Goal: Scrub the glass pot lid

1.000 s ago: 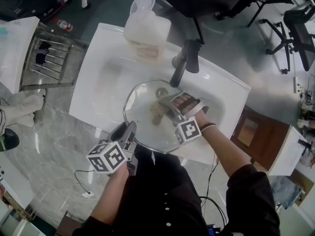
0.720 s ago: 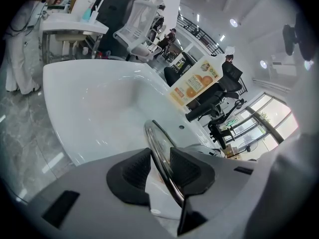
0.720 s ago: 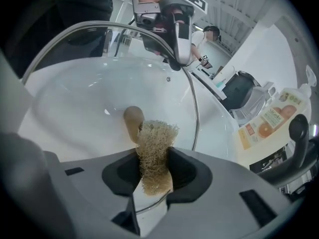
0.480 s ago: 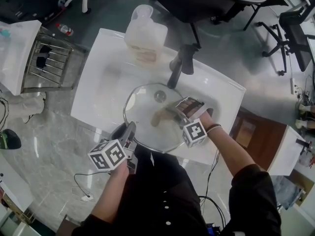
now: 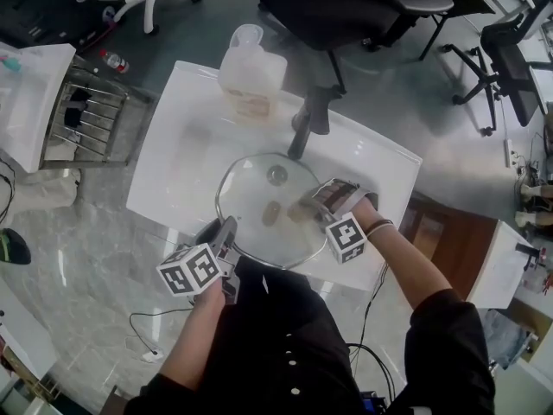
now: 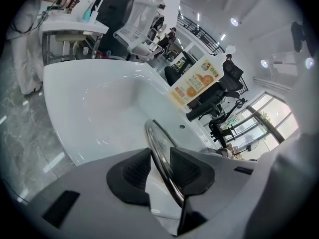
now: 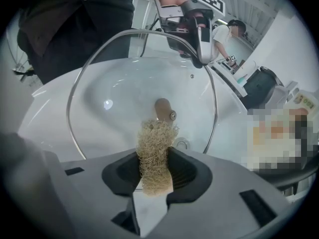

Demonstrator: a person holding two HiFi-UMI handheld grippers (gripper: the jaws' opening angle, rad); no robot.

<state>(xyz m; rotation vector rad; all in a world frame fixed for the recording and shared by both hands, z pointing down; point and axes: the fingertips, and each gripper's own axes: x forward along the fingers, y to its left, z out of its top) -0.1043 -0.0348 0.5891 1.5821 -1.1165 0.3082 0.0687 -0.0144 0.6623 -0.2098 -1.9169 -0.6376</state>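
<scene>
The round glass pot lid [image 5: 251, 199] hangs over the white sink [image 5: 173, 158], its brown knob [image 5: 270, 213] near the middle. My left gripper [image 5: 226, 232] is shut on the lid's metal rim [image 6: 160, 151] at the near edge; in the left gripper view the rim runs edge-on between the pads of my left gripper [image 6: 160, 166]. My right gripper [image 5: 313, 204] is shut on a tan loofah scrubber [image 7: 155, 148], which rests against the lid [image 7: 99, 91] just short of the knob [image 7: 163, 108], toward the lid's right side.
A black faucet [image 5: 307, 119] rises behind the lid. A large detergent jug [image 5: 251, 72] stands on the sink's far rim. A wire dish rack [image 5: 86, 115] sits to the left on the grey marble counter [image 5: 78, 249]. Office chairs stand beyond the sink.
My right gripper has slid the scrubber from the lid's middle toward its right side, and the knob now shows. The left gripper keeps its hold on the rim.
</scene>
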